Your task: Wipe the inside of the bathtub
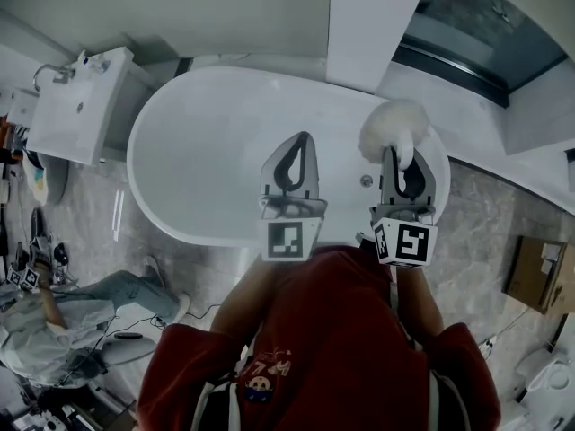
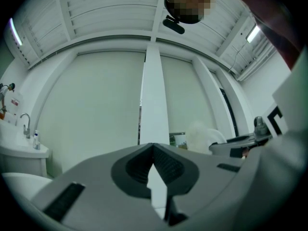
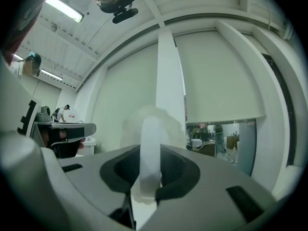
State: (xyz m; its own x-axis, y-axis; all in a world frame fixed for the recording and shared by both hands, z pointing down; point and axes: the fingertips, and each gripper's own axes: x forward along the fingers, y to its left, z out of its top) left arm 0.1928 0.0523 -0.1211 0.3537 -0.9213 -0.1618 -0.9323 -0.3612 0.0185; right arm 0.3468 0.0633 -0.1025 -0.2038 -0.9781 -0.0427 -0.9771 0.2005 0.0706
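Head view, left to right: sink (image 1: pixel 76 106); white bathtub (image 1: pixel 202 146); left gripper (image 1: pixel 303 142), jaws together on nothing; right gripper (image 1: pixel 403 158), clamped on a fluffy white duster (image 1: pixel 393 126) at the bathtub's right end. Only the right gripper view shows the duster's handle (image 3: pixel 149 153) pinched between the jaws.

The washbasin (image 1: pixel 76 106) stands left of the bathtub (image 1: pixel 198 151), the cardboard box (image 1: pixel 539 272) well to its right

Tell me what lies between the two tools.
Head view: between the left tool and the right tool, which grips a duster, only bare bathtub wall and one small round metal fitting.
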